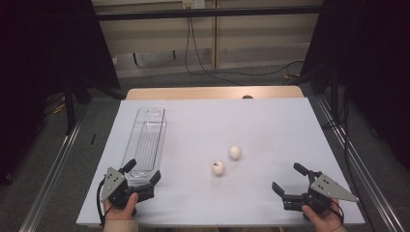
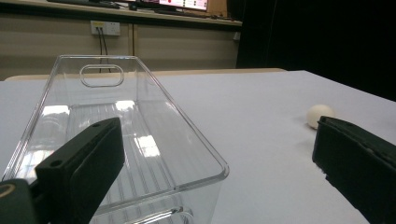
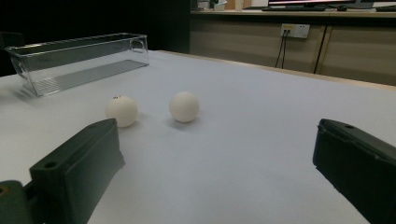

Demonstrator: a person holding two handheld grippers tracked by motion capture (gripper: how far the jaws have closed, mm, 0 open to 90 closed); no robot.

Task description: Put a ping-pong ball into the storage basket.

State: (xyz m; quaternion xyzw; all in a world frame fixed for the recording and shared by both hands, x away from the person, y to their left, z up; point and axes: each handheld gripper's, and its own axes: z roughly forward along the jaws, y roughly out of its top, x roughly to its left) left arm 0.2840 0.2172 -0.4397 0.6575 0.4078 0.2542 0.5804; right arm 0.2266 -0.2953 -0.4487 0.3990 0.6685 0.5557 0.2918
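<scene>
Left gripper (image 1: 141, 172) jaws wide, empty, at near end of clear bin (image 1: 145, 140), right gripper (image 1: 288, 180) wide, empty, two white balls (image 1: 226, 160) between.

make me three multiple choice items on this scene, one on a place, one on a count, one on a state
1. Where does the clear bin lie on the table?
A. on its left side, running front to back
B. at the right edge
C. between the two balls

2. How many white balls are on the table?
A. one
B. two
C. four

3. How do the jaws of the left hand-held gripper stand?
A. clamped on a ball
C. shut on the bin's rim
B. open, holding nothing

Answers:
1. A, the high view shows the bin lengthwise on the left side.
2. B, one ball and another ball sit side by side near the middle.
3. B, the left gripper view shows its jaws wide apart, with the bin's near end just ahead of them.
</scene>
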